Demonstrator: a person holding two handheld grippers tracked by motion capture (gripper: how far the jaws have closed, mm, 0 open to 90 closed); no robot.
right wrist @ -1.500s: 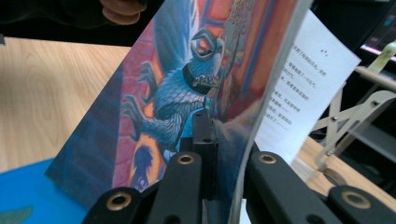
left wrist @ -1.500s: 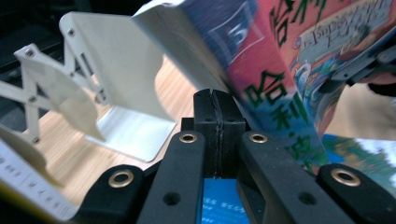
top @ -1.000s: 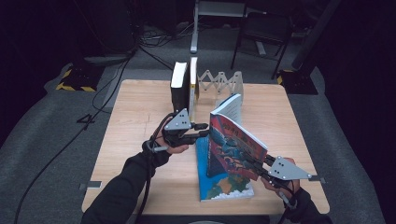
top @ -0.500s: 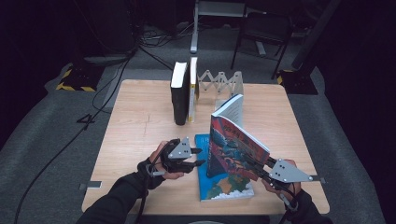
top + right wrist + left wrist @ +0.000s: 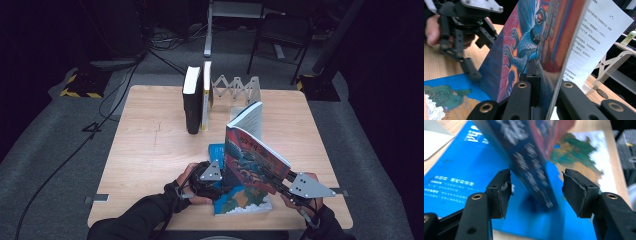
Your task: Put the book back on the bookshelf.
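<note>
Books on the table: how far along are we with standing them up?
Done: two books stand at the rack. In hand: right gripper clamps the bird-cover book upright; left gripper's jaws, just opening, straddle its spine. Left: the flat blue book.

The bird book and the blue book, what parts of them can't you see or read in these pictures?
- Bird book: in the left gripper view its spine lettering is blurred; in the right gripper view the right tool covers part of the cover.
- Blue book: in the high view the bird book and left tool hide much of it; its title is too small to read.
- Open page text: too small and slanted to read.
</note>
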